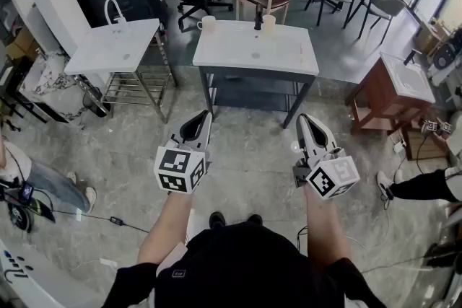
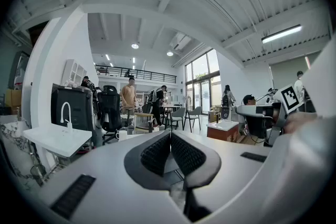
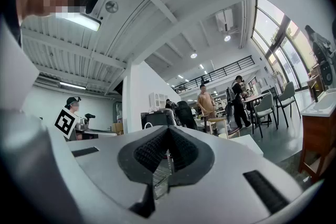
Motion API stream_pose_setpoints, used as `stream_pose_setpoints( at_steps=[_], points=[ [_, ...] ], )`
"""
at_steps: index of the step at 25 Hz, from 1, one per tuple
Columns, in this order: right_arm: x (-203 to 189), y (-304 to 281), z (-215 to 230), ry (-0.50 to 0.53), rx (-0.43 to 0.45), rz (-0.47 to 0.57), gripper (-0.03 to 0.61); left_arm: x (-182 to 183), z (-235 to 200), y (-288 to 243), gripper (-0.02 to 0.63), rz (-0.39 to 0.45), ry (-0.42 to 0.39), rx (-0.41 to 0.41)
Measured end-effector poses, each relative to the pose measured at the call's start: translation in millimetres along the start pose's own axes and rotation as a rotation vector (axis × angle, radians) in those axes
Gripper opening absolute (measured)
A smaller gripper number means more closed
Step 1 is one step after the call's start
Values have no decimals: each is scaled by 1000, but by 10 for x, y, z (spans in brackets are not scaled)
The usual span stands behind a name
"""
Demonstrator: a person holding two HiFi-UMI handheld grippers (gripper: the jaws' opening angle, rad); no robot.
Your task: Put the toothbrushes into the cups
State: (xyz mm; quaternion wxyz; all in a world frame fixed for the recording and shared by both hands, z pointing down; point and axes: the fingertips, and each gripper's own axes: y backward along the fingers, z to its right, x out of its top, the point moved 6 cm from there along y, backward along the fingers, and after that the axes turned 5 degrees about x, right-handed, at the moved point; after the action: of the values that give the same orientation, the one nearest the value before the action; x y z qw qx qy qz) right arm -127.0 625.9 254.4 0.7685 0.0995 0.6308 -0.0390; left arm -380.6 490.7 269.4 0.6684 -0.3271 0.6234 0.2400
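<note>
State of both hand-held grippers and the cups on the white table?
Left hand-held gripper: shut, empty.
Right hand-held gripper: shut, empty.
Left cup: upright, far edge of white table.
Right cup: upright, same far edge.
Toothbrushes: too small to make out.

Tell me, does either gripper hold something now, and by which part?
Nothing is held. The left gripper and the right gripper are both shut and empty.
</note>
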Motion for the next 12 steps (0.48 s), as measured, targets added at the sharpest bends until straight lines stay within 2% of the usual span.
stream_pose_setpoints(
  at_steps=[12],
  points=[
    [107, 256, 204, -3, 24, 2, 28, 50, 373, -90, 17, -1, -11, -7]
  ],
)
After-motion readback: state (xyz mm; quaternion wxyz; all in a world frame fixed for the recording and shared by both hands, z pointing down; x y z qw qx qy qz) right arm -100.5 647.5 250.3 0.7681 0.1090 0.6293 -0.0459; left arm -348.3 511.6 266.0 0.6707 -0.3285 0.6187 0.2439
